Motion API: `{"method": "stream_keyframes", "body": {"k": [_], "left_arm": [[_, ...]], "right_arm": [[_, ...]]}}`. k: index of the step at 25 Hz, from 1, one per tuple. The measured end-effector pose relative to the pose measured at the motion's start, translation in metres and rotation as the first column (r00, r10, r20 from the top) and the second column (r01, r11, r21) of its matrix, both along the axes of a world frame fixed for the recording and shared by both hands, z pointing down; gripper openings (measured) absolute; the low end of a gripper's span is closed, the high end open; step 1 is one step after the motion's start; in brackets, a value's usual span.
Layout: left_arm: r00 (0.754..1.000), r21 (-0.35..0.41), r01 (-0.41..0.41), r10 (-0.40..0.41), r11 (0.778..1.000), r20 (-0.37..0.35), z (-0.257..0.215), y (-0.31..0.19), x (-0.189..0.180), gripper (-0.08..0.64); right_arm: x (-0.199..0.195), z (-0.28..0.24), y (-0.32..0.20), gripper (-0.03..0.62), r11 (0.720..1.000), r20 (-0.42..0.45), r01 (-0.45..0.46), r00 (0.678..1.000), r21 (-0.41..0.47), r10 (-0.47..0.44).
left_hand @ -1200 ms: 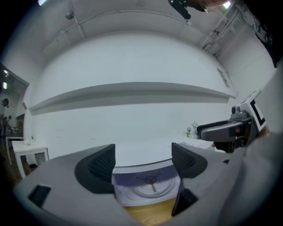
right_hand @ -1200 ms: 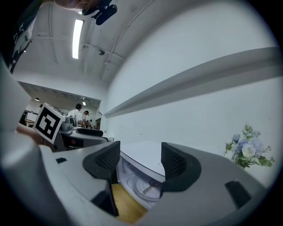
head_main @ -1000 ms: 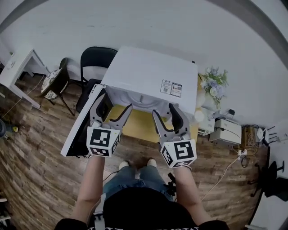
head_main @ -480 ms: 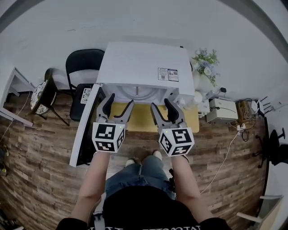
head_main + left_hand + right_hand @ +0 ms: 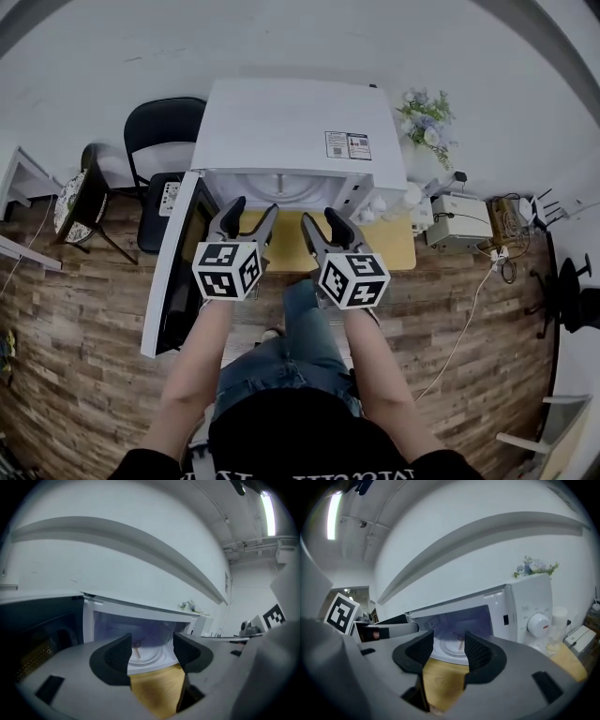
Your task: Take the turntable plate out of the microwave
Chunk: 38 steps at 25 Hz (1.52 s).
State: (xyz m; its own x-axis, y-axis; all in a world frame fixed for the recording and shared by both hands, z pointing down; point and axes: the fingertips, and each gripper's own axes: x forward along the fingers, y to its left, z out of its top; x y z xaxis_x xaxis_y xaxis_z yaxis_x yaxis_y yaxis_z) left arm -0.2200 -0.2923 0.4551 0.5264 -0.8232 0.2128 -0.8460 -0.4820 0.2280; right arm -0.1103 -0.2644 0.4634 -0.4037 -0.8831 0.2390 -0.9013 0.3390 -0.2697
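Observation:
A white microwave point(image 5: 295, 131) stands on a yellow table point(image 5: 394, 246) with its door point(image 5: 176, 267) swung open to the left. Inside lies the round glass turntable plate point(image 5: 149, 652), also seen through the right gripper's jaws as the plate point(image 5: 451, 647). My left gripper point(image 5: 246, 221) and right gripper point(image 5: 322, 225) hover side by side just in front of the cavity, apart from the plate. Both sets of jaws are closing with nothing between them; only the table and the cavity show in the gaps point(image 5: 151, 648) point(image 5: 448, 645).
A black chair point(image 5: 159, 141) stands left of the microwave. A vase of flowers point(image 5: 424, 117), white bottles point(image 5: 410, 199) and a small white device point(image 5: 461, 223) sit to the right. The microwave's dial panel point(image 5: 536, 623) is right of the cavity. The floor is wood plank.
Both grippers have dropped lower and drawn closer together in front of the open cavity. Their jaws have narrowed, the left more than the right.

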Motion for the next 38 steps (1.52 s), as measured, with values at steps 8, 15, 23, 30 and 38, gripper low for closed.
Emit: {"method": "stream_keyframes", "body": {"k": [8, 15, 23, 30, 38], "left_arm": [[0.995, -0.143, 0.025, -0.039, 0.989, -0.091, 0.053, -0.03, 0.0, 0.282], [0.971, -0.26, 0.035, -0.095, 0.965, -0.219, 0.092, -0.051, -0.001, 0.268], [0.916, -0.424, 0.059, -0.218, 0.904, -0.337, 0.127, -0.073, 0.001, 0.268], [0.823, -0.525, 0.046, -0.331, 0.85, -0.462, 0.138, -0.085, 0.007, 0.265], [0.582, -0.615, -0.024, -0.489, 0.788, -0.65, 0.139, -0.093, 0.006, 0.252]], "right_arm": [[-0.002, 0.049, -0.03, 0.218, 0.992, 0.116, 0.001, 0.993, -0.127, 0.014], [0.002, 0.081, -0.054, 0.218, 0.977, 0.193, -0.006, 0.98, -0.212, 0.048], [0.004, 0.1, -0.077, 0.218, 0.963, 0.242, -0.024, 0.966, -0.269, 0.091], [0.008, 0.105, -0.081, 0.209, 0.958, 0.253, -0.025, 0.962, -0.286, 0.1], [0.011, 0.109, -0.084, 0.201, 0.956, 0.269, -0.016, 0.958, -0.293, 0.098]]}}
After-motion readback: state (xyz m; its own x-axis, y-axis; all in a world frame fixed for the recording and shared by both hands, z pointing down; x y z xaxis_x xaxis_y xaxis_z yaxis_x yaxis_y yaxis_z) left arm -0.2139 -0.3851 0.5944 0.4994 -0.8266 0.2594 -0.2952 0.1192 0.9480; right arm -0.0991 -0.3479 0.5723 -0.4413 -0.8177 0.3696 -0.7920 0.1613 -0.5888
